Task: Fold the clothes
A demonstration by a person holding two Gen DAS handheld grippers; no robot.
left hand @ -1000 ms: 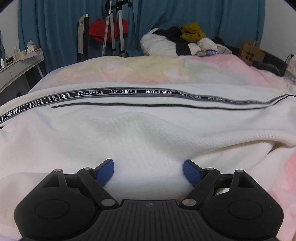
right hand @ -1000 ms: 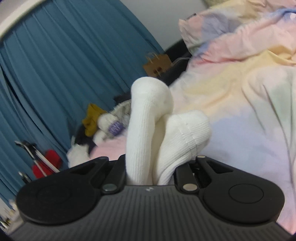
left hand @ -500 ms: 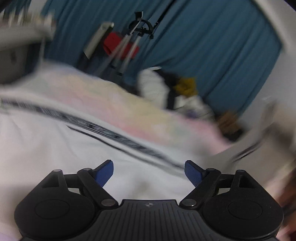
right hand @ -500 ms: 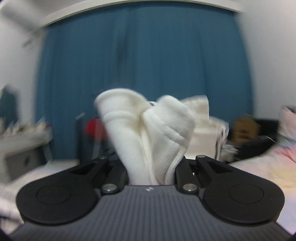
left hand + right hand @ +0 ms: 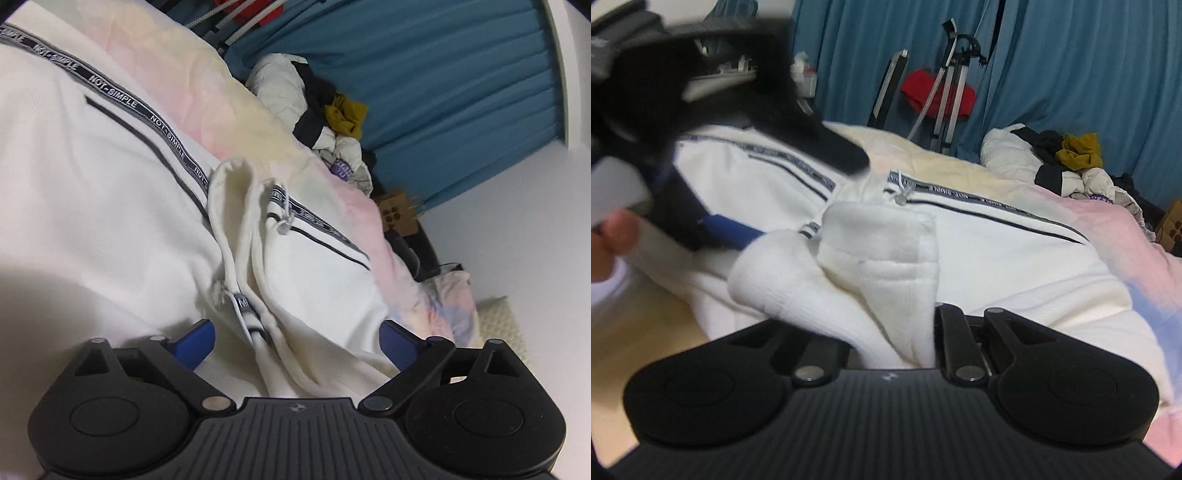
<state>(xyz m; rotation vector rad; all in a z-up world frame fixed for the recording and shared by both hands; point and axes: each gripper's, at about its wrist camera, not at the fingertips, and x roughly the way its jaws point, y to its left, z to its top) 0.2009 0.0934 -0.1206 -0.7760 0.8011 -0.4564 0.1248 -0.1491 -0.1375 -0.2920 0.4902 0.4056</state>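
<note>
On the bed, spread with a pastel pink, yellow and blue cover, lay one white garment carrying one grey band printed NOT-SIMPLE and a thin dark line beside it. Two grippers were in view. The left gripper hovered just above the cloth with its two blue-padded fingers spread wide apart and nothing between them; a bunched fold with the ribbed cuff ran up the gap between them, though whether it touched either pad could not be told. The right gripper had its fingers drawn in tight on a thick wad of the same white garment, ribbed knit bulging out over its body. From the right wrist view the left gripper appeared blurred at upper left, one blue pad just beside the held wad, with part of the hand holding it.

The garment's far edge, marked by the printed band, ran across the bed, and beyond it a broad strip of bare cover lay open. One small clear plastic tag fastener sat beside the band.

At the far side of the bed sat one pile of clothes, white, black and mustard. Behind it hung blue curtains; one tripod stood before them with one red item beside it. One brown cardboard box rested at the bed's far corner, against a white wall.
</note>
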